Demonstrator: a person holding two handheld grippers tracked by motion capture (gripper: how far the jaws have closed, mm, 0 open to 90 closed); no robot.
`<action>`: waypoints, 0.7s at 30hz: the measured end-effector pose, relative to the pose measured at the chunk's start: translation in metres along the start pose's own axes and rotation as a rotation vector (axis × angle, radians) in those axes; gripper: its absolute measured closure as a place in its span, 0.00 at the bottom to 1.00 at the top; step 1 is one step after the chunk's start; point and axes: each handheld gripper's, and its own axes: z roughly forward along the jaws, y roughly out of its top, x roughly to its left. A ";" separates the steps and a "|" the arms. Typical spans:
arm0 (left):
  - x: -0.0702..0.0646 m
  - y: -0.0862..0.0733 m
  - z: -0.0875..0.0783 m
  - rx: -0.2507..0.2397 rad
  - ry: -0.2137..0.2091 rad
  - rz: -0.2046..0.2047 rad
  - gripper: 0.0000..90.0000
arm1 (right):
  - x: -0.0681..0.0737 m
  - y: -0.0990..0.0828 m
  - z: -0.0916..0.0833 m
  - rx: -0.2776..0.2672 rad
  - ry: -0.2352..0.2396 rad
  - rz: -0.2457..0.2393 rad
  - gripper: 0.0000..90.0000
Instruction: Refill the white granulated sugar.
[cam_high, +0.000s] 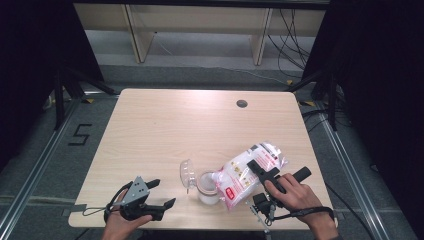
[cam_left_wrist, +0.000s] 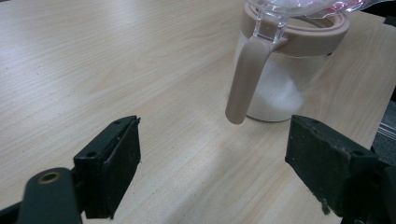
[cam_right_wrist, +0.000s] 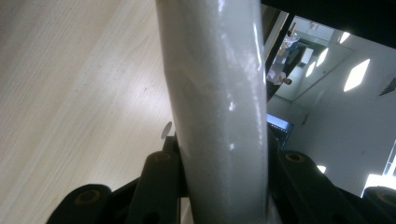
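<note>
Pale wood-grain table (cam_high: 150, 130) fills the middle of the high view, with dark curtains to either side, grey floor around it and a light shelf unit along the far wall; a small round grommet (cam_high: 242, 104) sits near the table's far edge. At the near left corner the person's left hand grips the left gripper (cam_high: 162, 194), which rests low over the tabletop with its grey three-cornered plate on top and a cable looping off to the left. Its jaws stand spread wide with nothing between them; in the left gripper view bare wood lies between the two black pads (cam_left_wrist: 114, 165). Just to the right of that gripper, near the front edge, stands a clear jar (cam_high: 208, 189) with a beige rim and a beige handle (cam_left_wrist: 245, 79), white powder lying in its bottom, and its clear lid (cam_high: 187, 173) tipped open toward the left. Above the jar's mouth, slanting up and to the right, hangs a plastic bag (cam_high: 247, 170) of white powder with red and black print, its lower end at the jar's rim. Farther right, the right gripper (cam_high: 263, 170) pinches this bag across its upper part, the jaws pressed against both sides of the white bag (cam_right_wrist: 219, 102) in the right gripper view.
</note>
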 end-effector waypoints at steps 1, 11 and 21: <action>0.000 0.000 0.000 0.000 0.000 0.000 0.19 | 0.000 0.000 0.000 0.000 0.000 0.000 0.79; 0.000 0.000 0.000 0.001 0.000 0.001 0.19 | -0.001 0.000 0.000 -0.001 -0.003 -0.020 0.79; 0.000 0.000 0.000 0.001 0.000 0.005 0.19 | -0.001 0.000 0.000 0.000 -0.005 -0.020 0.80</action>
